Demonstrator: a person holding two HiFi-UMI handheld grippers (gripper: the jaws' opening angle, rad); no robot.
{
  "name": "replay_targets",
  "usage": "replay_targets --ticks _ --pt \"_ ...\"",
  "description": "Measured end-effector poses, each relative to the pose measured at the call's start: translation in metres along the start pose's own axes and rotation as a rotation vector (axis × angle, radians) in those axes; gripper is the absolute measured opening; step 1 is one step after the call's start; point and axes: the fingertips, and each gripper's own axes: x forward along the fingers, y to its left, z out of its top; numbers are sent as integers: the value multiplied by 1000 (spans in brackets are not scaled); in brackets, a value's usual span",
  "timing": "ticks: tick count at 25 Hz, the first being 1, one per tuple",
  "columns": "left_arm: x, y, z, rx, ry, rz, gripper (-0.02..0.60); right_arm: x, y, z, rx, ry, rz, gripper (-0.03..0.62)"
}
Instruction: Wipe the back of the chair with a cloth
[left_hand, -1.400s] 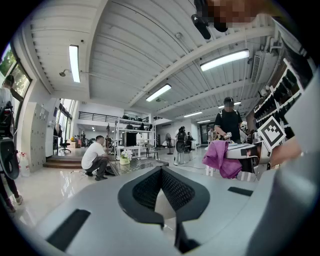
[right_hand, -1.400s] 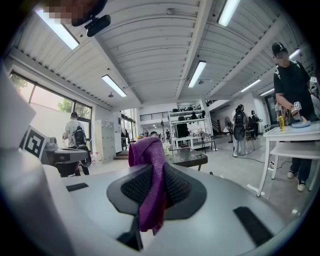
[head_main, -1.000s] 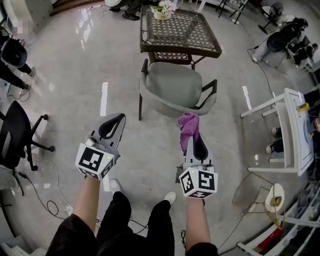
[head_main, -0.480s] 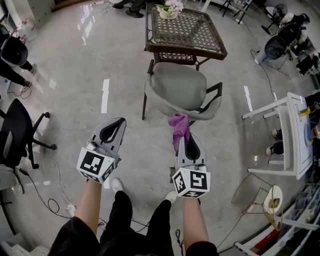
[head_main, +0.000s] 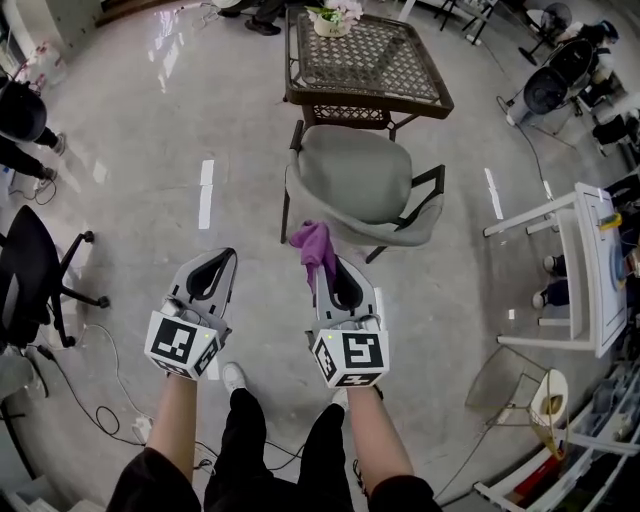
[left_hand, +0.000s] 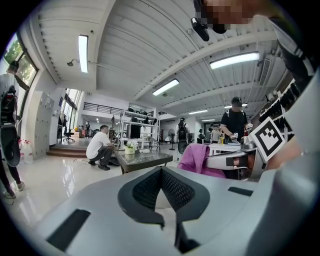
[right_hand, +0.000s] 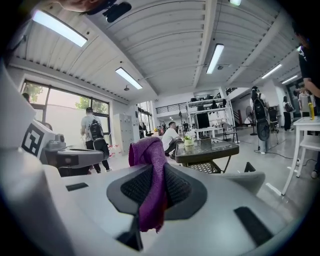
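Observation:
A grey armchair (head_main: 358, 183) with dark arms stands ahead of me, its back rim (head_main: 345, 229) toward me. In the right gripper view only its back edge (right_hand: 245, 181) shows. My right gripper (head_main: 327, 262) is shut on a purple cloth (head_main: 313, 245), held just short of the chair's back and to its left. The cloth (right_hand: 150, 180) hangs between the jaws and bunches above them. My left gripper (head_main: 212, 265) is shut with nothing in it, to the left over bare floor; from its view the cloth (left_hand: 196, 159) shows at the right.
A dark wicker table (head_main: 362, 62) with a flower pot (head_main: 329, 20) stands beyond the chair. A white desk (head_main: 582, 262) is at the right, a black office chair (head_main: 30, 265) at the left. People stand and crouch further off (left_hand: 99, 147). Cables lie on the floor near my feet.
My right gripper has carried the purple cloth leftward, from in front of the chair's right side to off its left side. The left gripper has stayed roughly in place.

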Motion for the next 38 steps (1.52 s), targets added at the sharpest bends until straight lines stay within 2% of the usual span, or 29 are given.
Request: replay_targets --ticks 7,18,24,30,34,38 --pt "16 10 -45 9 12 7 9 50 -1 -48 -35 7 19 72" --pt "43 2 -123 35 71 14 9 78 -58 -87 -27 -49 -51 72" --pt "61 -33 -138 59 88 -19 9 54 -98 -86 -9 -96 -84 72" --pt "86 -85 -153 60 104 -72 9 15 -143 -78 -14 -146 -105 72" --pt "105 -120 -157 53 107 -99 9 -12 -186 -75 18 -179 -154 72" --pt "118 -148 -158 41 108 -102 9 -31 -241 -84 89 -165 -228 72"
